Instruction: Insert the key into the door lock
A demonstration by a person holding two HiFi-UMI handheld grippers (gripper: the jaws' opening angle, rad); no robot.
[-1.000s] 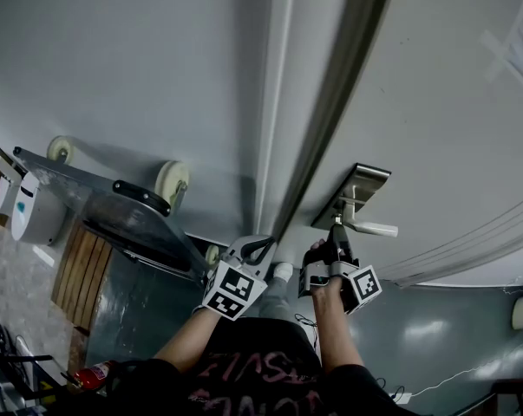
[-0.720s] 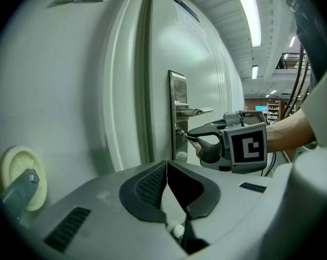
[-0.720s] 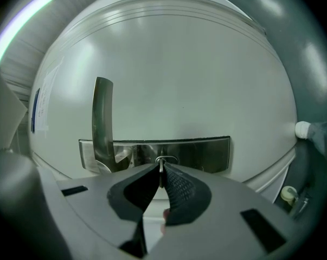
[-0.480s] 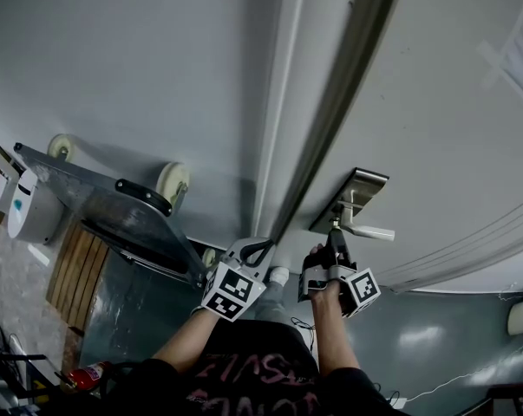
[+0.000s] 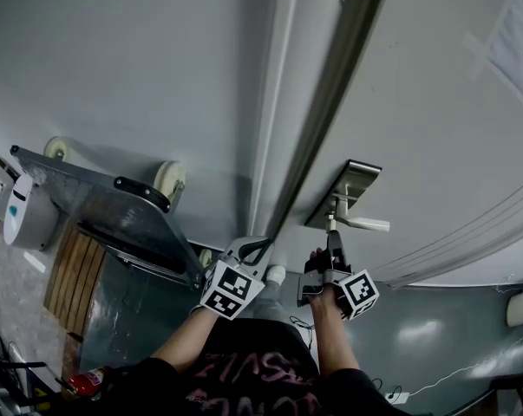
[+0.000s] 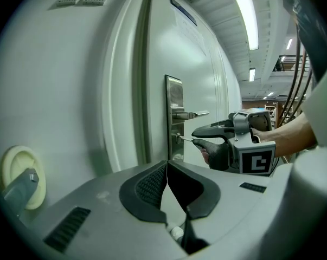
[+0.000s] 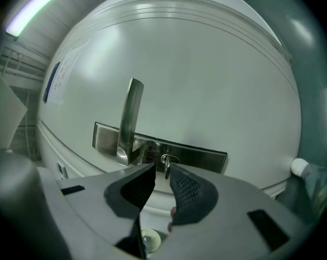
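The steel lock plate [image 5: 346,191] with its lever handle [image 5: 363,224] is on the white door [image 5: 434,120]. The key [image 7: 166,167] sticks out of the keyhole [image 7: 166,158] below the handle [image 7: 128,121]. My right gripper [image 7: 162,169] points straight at it. Its jaws stand a little apart, the key's end lies in the gap by the right-hand one, and door shows on its other side. Seen from the left gripper view, the key [image 6: 185,140] spans from plate [image 6: 174,99] to right gripper [image 6: 197,138]. My left gripper [image 5: 259,248] hangs back by the door's edge, shut and empty.
A grey metal cart [image 5: 114,211] with white wheels [image 5: 169,178] leans at the left by the wall. A paper notice [image 5: 517,46] is stuck on the door at upper right. A white bottle [image 5: 22,215] stands far left.
My right gripper has drawn back slightly from the lock plate, and the key has stayed at the keyhole. The left gripper has held still.
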